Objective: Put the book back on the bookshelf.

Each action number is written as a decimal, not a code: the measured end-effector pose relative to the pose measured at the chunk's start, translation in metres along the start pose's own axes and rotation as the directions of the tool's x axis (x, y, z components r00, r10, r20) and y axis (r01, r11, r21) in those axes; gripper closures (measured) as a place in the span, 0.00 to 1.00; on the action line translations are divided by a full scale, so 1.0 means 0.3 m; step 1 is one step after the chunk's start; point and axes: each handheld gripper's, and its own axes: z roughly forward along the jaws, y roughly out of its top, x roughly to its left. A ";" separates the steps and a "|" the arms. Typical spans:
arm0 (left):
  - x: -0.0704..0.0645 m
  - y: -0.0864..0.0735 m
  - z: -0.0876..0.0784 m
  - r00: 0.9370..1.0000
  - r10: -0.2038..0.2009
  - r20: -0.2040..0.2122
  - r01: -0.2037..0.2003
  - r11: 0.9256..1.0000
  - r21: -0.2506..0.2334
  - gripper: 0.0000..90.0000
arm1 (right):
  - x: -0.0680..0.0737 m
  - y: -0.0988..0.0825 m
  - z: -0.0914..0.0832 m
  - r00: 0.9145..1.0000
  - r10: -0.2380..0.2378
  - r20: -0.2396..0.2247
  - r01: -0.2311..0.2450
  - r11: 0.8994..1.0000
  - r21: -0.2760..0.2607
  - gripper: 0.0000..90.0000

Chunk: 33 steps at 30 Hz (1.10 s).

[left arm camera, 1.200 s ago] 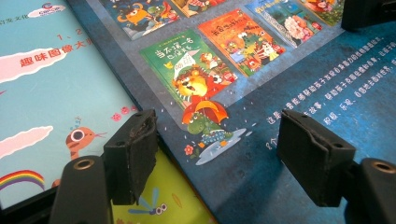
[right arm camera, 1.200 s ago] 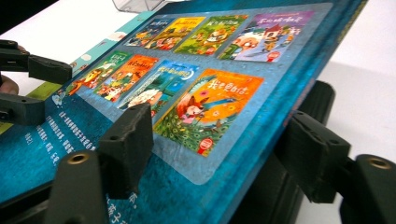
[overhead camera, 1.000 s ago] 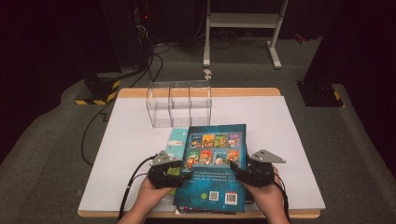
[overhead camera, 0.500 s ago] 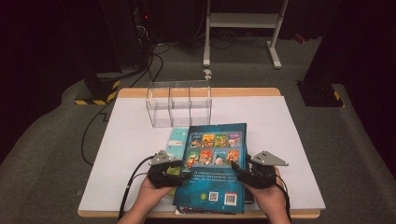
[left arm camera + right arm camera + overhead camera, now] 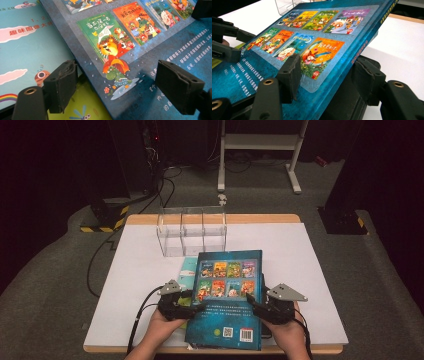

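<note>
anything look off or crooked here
Yes: the dark blue book lies askew on the light blue book, hiding most of it, and its near edge juts past the table edge. In the right gripper view its spine side sits raised off the table.

The high view looks forward and down from above the person's side of the white table (image 5: 125, 285), far enough back to take in the whole tabletop, the clear plastic organizer (image 5: 192, 231) at its far side and the dark floor beyond. The left gripper view sits low and very close, looking down along its own black jaws onto the left edge of the blue picture book (image 5: 140, 50) and the teal book (image 5: 27, 45) under it. The right gripper view is equally close, looking across the same blue picture book (image 5: 319, 37) from its spine side towards the organizer (image 5: 287, 3). All three views share that back cover with its grid of small cover pictures.
</note>
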 end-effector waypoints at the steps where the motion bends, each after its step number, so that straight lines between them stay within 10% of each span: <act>1: 0.001 0.000 0.001 1.000 -0.002 0.003 0.002 1.000 0.000 0.20 | -0.001 0.000 0.001 1.000 0.002 -0.001 -0.002 1.000 -0.001 0.46; 33: 0.013 0.035 0.004 0.995 -0.097 0.001 0.097 0.995 -0.031 0.28 | -0.010 0.016 0.012 0.999 0.033 -0.018 -0.033 0.999 -0.014 0.45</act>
